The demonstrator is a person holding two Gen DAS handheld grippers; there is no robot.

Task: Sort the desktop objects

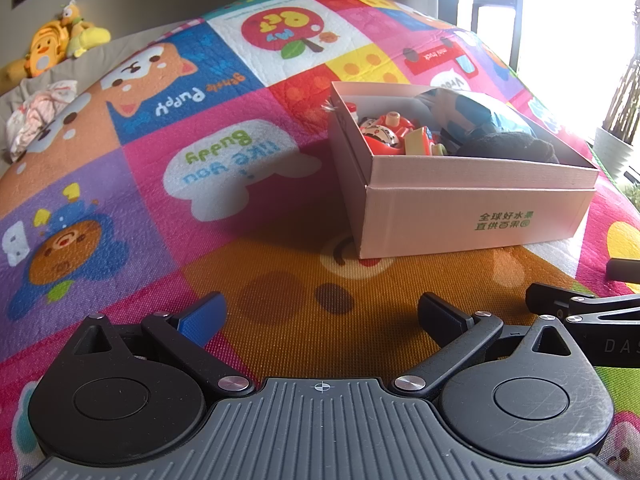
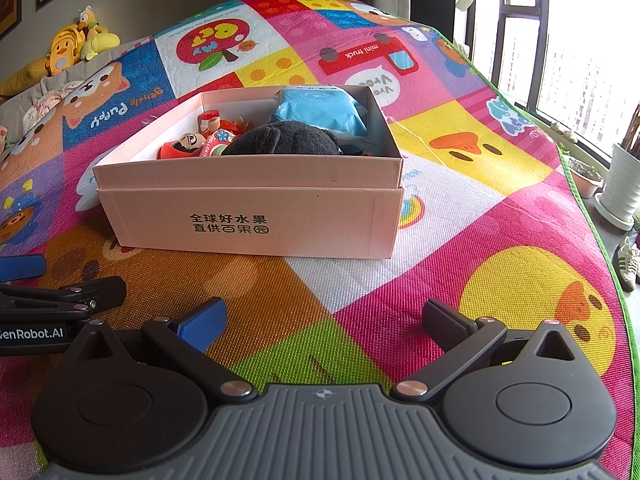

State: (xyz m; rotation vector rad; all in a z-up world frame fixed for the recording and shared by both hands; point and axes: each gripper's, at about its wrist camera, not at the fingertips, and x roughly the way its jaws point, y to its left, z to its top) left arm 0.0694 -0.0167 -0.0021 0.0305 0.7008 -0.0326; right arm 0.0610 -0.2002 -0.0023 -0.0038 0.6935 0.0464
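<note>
- Left gripper [image 1: 322, 312]: spread wide, holding nothing, low over the bright play mat [image 1: 224, 160].
- Right gripper [image 2: 324, 316]: spread wide too, holding nothing, close beside the left one.
- Pink box [image 2: 256, 208]: sitting on the mat, ahead of both grippers, not touching them.
- Inside the box: red toy dolls [image 2: 188, 146], a black fuzzy thing [image 2: 280, 140], a blue pack [image 2: 316, 110].
- Yellow plush toys [image 2: 74, 46]: far back, off the mat.
</note>
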